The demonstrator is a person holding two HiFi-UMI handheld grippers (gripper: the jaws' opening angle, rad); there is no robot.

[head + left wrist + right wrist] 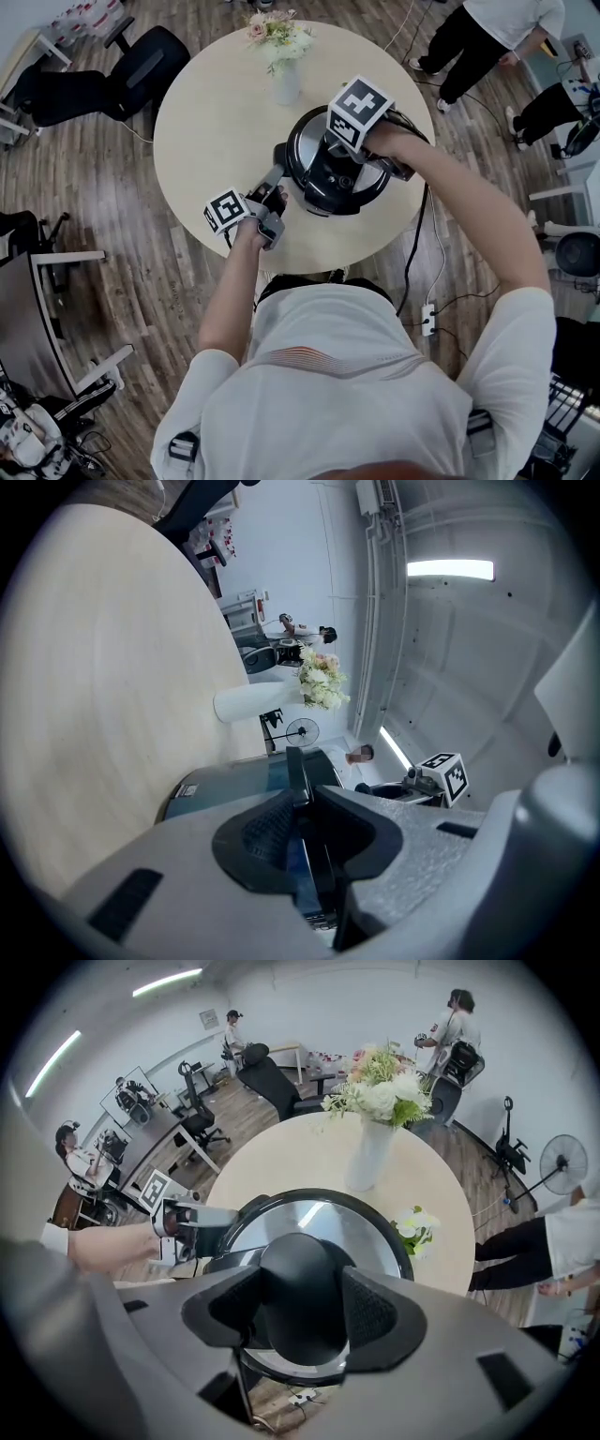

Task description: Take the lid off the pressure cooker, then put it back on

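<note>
Right gripper view showed the right gripper [302, 1316] clenched on the lid knob [300, 1265]; the left gripper [311, 846] pinched the side handle [296, 769] of the pressure cooker [319, 185] on the table [216, 122]. I judged that the knob could slip under a twist.

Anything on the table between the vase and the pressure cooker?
No. Only a bare strip of table separates the vase from the pressure cooker, clearest in the head view.

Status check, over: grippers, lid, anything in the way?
Left gripper shut on side handle. Right gripper shut on lid knob, from above. Pressure cooker closed, lid on. Flower vase behind, standing clear.
</note>
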